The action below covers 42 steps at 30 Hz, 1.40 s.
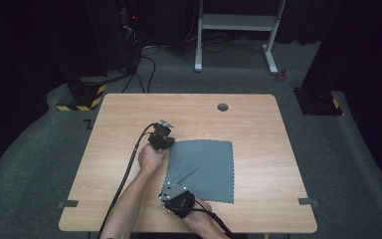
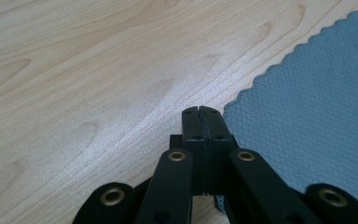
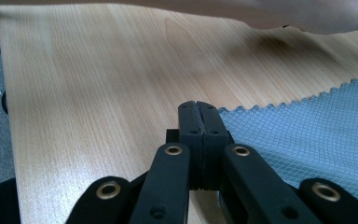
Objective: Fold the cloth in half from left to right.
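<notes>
A grey cloth [image 1: 204, 169] with a zigzag-cut edge lies flat on the wooden table [image 1: 258, 124]. My left gripper [image 1: 169, 144] is at the cloth's far left corner. In the left gripper view its jaws [image 2: 199, 111] are pressed together, with the cloth [image 2: 307, 121] running in under their right side. My right gripper [image 1: 164, 194] is at the near left corner. Its jaws [image 3: 198, 106] are also together, and the cloth [image 3: 307, 126] meets them at the tip. How much fabric each pair pinches is hidden.
A round cable hole [image 1: 223, 107] sits near the table's far edge. Tape tabs mark the near corners [image 1: 67, 204] [image 1: 308, 201]. A white desk frame [image 1: 236, 22] and a yellow-black striped base [image 1: 82, 102] stand on the floor beyond. A forearm [image 3: 284, 14] crosses the top of the right gripper view.
</notes>
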{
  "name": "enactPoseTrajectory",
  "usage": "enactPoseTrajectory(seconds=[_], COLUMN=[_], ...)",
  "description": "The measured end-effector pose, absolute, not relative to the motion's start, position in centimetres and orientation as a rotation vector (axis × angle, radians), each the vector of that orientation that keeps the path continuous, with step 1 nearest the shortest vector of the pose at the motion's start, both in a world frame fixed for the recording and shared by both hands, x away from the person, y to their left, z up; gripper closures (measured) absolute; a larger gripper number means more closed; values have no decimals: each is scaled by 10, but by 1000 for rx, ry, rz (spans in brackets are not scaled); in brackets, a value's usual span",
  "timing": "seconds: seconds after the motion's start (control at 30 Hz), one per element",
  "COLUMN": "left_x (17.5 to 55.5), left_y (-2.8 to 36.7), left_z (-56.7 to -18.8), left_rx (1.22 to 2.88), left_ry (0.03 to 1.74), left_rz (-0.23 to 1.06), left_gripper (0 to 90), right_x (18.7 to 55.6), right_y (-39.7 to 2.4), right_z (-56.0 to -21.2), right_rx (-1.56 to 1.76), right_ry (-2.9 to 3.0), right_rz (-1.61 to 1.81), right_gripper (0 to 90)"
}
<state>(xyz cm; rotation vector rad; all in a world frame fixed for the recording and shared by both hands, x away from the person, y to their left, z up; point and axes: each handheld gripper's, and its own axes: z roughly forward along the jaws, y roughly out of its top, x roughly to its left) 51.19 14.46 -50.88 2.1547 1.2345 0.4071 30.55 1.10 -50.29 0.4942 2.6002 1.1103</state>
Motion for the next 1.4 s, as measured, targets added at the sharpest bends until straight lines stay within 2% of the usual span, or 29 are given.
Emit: enactPoseTrajectory(seconds=[0.27,0.8,0.97,1.17,1.4], left_x=[513,507,500,500,508], left_y=[157,188,204,193,161], left_z=[-495,-476,-461,-458,-461], left_rx=[2082,2097,2055,2005,2038], left_ry=[1239,1242,1232,1210,1159], left_rz=[398,420,418,396,368], left_gripper=[900,900,900,900,900], right_x=[306,305,302,300,299], right_y=[12,28,34,15,-12], right_z=[-500,-488,-480,-474,-477], right_rx=[492,459,439,483,561], right_ry=[2596,2601,2589,2554,2520], right_rz=[1113,1182,1244,1289,1313], right_gripper=[900,900,900,900,900])
